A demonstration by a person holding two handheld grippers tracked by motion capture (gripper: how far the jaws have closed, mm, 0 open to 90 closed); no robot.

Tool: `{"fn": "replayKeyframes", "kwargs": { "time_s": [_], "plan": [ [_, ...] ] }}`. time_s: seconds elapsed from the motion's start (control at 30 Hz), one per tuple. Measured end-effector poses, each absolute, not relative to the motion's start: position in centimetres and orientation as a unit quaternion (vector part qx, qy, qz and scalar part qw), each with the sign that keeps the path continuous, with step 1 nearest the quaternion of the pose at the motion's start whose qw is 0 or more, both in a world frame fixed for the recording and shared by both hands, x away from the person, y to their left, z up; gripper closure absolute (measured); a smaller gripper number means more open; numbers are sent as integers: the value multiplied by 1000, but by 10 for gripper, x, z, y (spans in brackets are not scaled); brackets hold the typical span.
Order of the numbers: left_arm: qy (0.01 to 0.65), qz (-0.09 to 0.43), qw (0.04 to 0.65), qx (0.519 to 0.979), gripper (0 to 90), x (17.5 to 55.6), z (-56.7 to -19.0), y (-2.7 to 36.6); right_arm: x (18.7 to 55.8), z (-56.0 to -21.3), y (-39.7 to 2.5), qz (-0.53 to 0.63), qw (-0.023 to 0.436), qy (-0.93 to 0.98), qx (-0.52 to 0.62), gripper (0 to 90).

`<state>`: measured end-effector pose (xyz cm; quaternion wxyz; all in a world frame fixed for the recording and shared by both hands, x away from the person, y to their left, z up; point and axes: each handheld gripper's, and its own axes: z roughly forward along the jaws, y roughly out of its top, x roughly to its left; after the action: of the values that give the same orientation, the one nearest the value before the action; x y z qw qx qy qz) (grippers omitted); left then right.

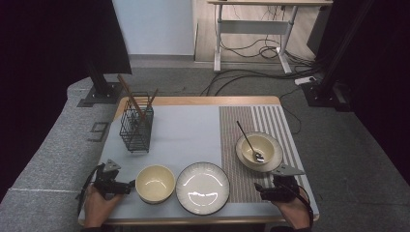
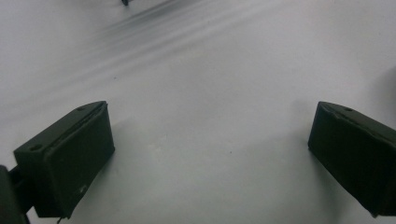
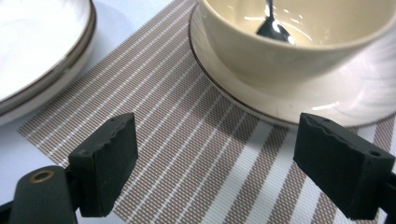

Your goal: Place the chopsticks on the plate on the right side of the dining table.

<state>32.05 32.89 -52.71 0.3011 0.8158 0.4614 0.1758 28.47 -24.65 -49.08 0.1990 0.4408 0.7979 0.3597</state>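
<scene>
I count 2 cream bowls, 1 empty plate, 1 saucer-type plate, 1 spoon, 1 wire basket w/ chopsticks, 1 striped placemat, 2 grippers.

Empty bowl [image 1: 155,183] sits near the table's front edge, left of centre. The plate [image 1: 202,187] is just beside it on the right, at front centre. The second bowl [image 1: 258,148] stands on its saucer plate [image 1: 277,155] on the placemat [image 1: 241,181], right half of the table [image 1: 193,126], w/ the spoon [image 1: 249,141] inside, handle leaning toward the back edge. The wire basket [image 1: 136,126] is at the back-left; I can't count the chopsticks [image 1: 130,95] exactly.

Left gripper [image 1: 129,185] is at the front-left corner, jaws spread wide, holding nothing, close to the empty bowl; whether it touches it I can't tell. In its own view, just bare pale mat between the jaws.

Right gripper [image 1: 257,190] is at the front-right, over the placemat, jaws wide apart, nothing gripped. In its view the saucer plate's rim lies just ahead of the jaws, not touched; the bowl is cut off at the top, the plate at the left edge.
</scene>
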Motion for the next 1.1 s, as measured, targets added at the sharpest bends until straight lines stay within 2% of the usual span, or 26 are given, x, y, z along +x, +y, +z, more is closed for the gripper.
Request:
{"fn": "replayKeyframes", "kwargs": {
  "time_s": [0.7, 1.1],
  "plan": [
    [461, 176, 301, 816, 1, 320, -527, 329, 298, -459, -222, 360, 202, 825, 385, 124],
    [462, 176, 302, 816, 1, 320, -527, 329, 315, -441, -209, 373, 187, 833, 362, 108]
  ]
}}
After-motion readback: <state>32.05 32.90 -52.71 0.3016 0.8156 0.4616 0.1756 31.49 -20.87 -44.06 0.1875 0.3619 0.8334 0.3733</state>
